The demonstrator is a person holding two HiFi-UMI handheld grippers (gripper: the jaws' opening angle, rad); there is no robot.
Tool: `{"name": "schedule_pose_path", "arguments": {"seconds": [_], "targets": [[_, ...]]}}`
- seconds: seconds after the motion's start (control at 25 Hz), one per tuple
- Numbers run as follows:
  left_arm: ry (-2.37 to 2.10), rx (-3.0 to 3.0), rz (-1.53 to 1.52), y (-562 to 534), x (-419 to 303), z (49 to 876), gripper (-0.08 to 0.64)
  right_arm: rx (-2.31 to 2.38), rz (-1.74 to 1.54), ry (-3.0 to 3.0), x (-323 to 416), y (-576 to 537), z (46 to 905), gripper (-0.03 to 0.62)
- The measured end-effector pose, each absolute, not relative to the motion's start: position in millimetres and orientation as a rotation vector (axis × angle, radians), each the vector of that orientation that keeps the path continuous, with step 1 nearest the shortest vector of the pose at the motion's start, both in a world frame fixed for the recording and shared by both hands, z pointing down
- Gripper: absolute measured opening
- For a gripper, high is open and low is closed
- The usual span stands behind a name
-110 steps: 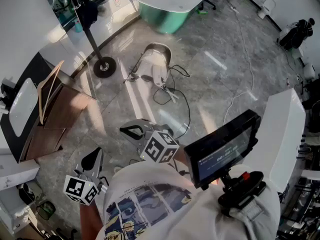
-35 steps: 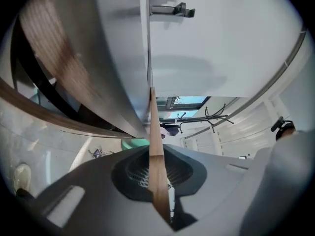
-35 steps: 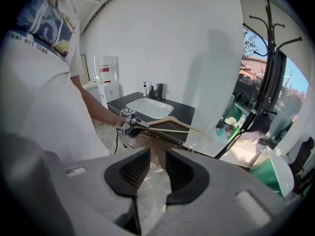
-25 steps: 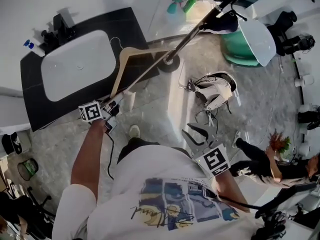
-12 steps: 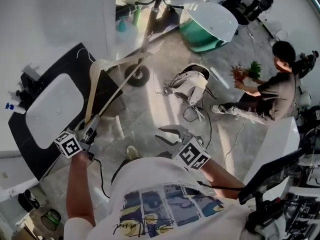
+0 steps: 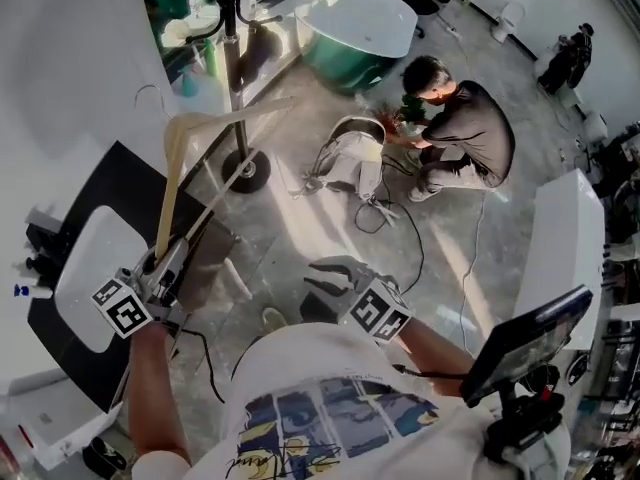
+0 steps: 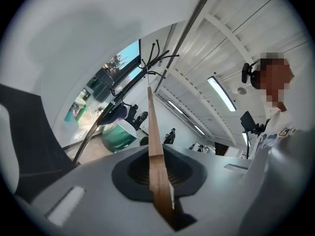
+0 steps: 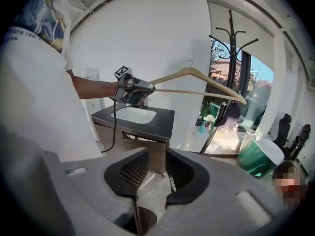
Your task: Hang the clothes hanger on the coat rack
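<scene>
A wooden clothes hanger with a wire hook is held out by one end in my left gripper, which is shut on it. Its far arm crosses in front of the black coat rack pole. In the left gripper view the hanger runs edge-on from the jaws toward the rack's hooks. The right gripper view shows the hanger level, below the rack's top. My right gripper hangs lower, open, with nothing in it.
The rack's round base stands on the grey floor. A black vanity with a white sink is at the left. A green tub, a crouching person, a white bag and cables lie beyond.
My left gripper has risen and rolled with the hanger, which now reaches the rack pole. The head view has swung, and a crouching person has come into it. The right gripper shifted slightly.
</scene>
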State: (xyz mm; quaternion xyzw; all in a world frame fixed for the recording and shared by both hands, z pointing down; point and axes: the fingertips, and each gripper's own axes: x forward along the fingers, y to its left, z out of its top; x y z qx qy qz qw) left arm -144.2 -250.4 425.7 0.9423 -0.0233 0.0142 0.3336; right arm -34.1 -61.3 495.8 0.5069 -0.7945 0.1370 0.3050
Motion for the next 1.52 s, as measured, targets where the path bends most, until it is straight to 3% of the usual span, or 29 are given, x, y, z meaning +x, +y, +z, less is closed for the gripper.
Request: {"name": "schedule_pose_path", "arguments": {"seconds": [0.48, 1.04, 1.52], "targets": [[0.148, 2.552, 0.047, -265.1, -46.8, 346.2, 0.031, 1.417, 0.386, -2.102, 13.1, -72.3, 496.5, 0.097], [0.170, 2.694, 0.022, -372.7, 65.6, 251.3, 0.031, 1.403, 0.356, -2.174, 95.6, -157.3, 486.9, 0.097], [0.050, 2.724, 0.035, -438.8, 112.0, 274.0, 0.031, 1.438, 0.353, -2.168, 180.8, -186.1, 495.9, 0.097]]}}
